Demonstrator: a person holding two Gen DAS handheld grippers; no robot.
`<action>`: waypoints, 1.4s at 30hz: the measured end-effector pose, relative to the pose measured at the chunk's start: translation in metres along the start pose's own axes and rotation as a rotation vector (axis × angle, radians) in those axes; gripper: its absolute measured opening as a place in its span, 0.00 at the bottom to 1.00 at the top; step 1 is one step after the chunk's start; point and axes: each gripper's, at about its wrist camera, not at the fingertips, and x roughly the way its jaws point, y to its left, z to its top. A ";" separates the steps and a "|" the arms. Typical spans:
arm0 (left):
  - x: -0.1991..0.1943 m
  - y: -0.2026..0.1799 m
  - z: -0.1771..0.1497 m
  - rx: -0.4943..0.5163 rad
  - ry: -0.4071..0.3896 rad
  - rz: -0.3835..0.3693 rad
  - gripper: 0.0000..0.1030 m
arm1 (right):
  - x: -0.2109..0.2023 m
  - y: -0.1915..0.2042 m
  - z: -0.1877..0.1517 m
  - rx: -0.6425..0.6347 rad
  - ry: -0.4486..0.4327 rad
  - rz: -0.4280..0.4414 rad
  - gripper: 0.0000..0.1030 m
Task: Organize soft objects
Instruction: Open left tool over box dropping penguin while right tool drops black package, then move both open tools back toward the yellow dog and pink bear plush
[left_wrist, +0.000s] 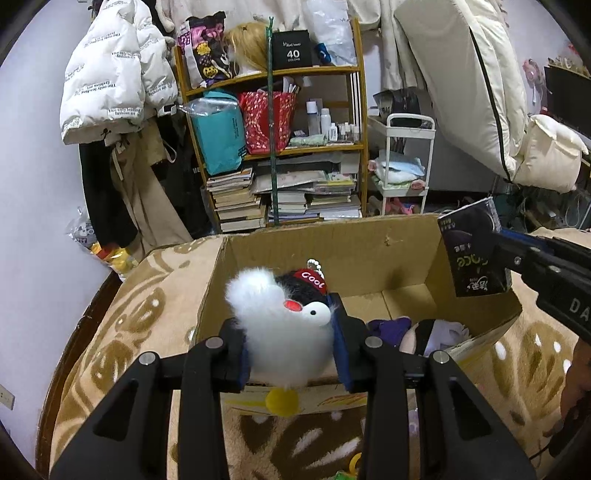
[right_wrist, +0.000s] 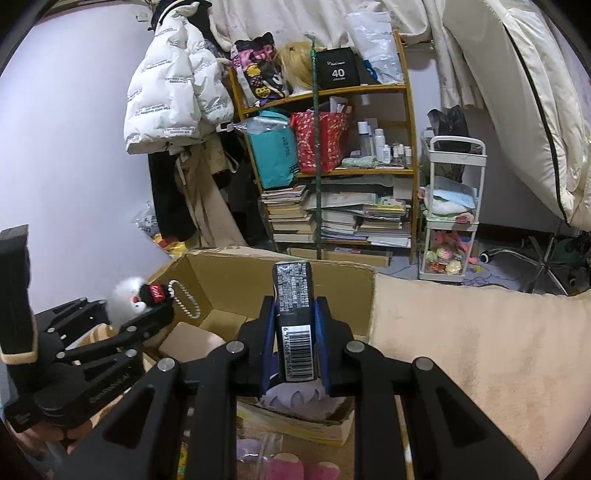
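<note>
We have the left gripper (left_wrist: 291, 343) with its jaws pinching a fluffy white plush bird (left_wrist: 284, 332) by its body, one blue pad on each flank; the toy wears a black cap with a red band reading "Cool", a bead chain loops off its head, and a yellow pompom (left_wrist: 282, 401) hangs beneath it. We hold it above the near left part of the open cardboard box (left_wrist: 399, 254), which sits on a beige patterned blanket (left_wrist: 122, 332). Our right gripper (right_wrist: 295, 332) has its jaws pressed onto a slim dark packet (right_wrist: 293, 317), gripped on its two narrow sides, barcode end nearest the camera and the printed end pointing away; it hangs over the near right edge of the same box. From the left wrist view the packet shows at the box's right rim, upside-down lettering facing us. Inside the box we see soft items lying on the bottom: a purple cloth (left_wrist: 391, 328), and black and pale fabric just beside it. From the right wrist view a pink plush (right_wrist: 295, 467) lies on the blanket outside the box's near wall. Behind the box stands a wooden shelf (left_wrist: 360, 122) stacked with books and bags, a white jacket (left_wrist: 110, 85) hanging to its left
</note>
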 end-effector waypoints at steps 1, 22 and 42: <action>0.001 0.001 -0.001 -0.005 0.006 -0.005 0.34 | 0.000 0.001 -0.001 -0.003 0.002 0.004 0.21; -0.002 0.016 0.003 -0.077 -0.003 0.017 0.63 | 0.010 -0.009 -0.005 0.054 0.046 0.058 0.22; -0.059 0.022 -0.009 -0.090 -0.010 0.057 0.91 | -0.035 0.005 0.003 0.044 -0.017 0.047 0.92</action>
